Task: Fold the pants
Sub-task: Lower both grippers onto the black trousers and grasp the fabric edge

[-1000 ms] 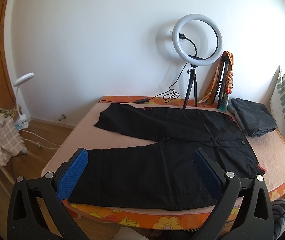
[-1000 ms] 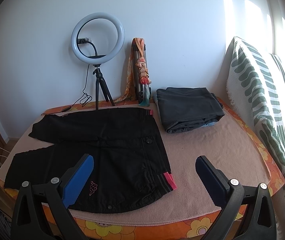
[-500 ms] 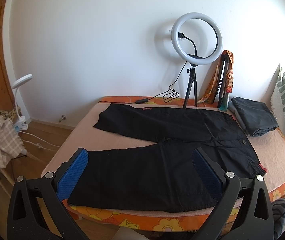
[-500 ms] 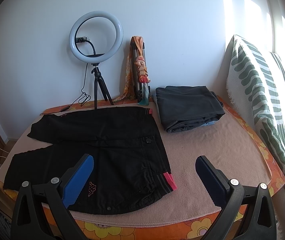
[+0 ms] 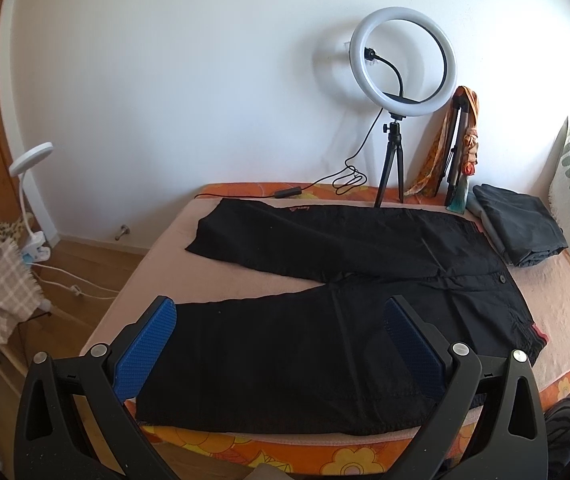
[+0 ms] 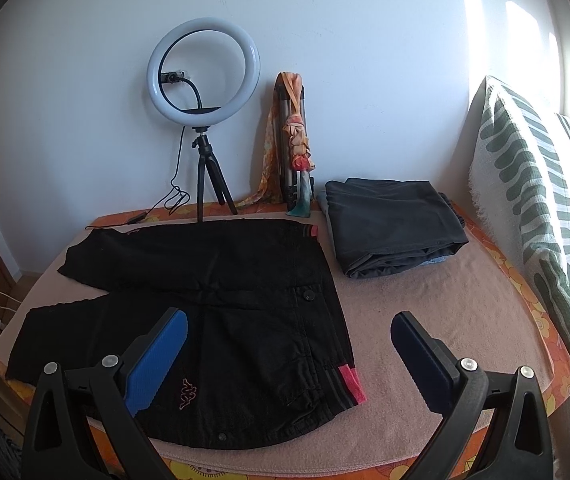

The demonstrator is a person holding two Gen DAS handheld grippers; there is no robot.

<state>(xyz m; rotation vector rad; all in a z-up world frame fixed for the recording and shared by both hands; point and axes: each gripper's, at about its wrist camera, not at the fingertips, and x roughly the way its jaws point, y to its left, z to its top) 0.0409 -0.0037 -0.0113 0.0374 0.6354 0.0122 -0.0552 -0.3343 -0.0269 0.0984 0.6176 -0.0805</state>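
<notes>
Black pants (image 5: 325,292) lie spread flat on the bed, legs apart and pointing left, waistband with a red tab at the right. They also show in the right wrist view (image 6: 221,304), with a pink logo near the front edge. My left gripper (image 5: 281,344) is open and empty, held above the near leg. My right gripper (image 6: 289,356) is open and empty, held above the waist end of the pants.
A folded dark grey garment (image 6: 393,224) lies at the back right of the bed (image 6: 445,312). A ring light on a tripod (image 6: 205,76) and a folded tripod with an orange scarf (image 6: 297,140) stand by the wall. A striped pillow (image 6: 537,200) leans at the right. A lamp (image 5: 29,160) and clothes are left of the bed.
Both views have shifted slightly, as if the grippers drew back and up a little. The pants have not moved and both grippers stay open.
</notes>
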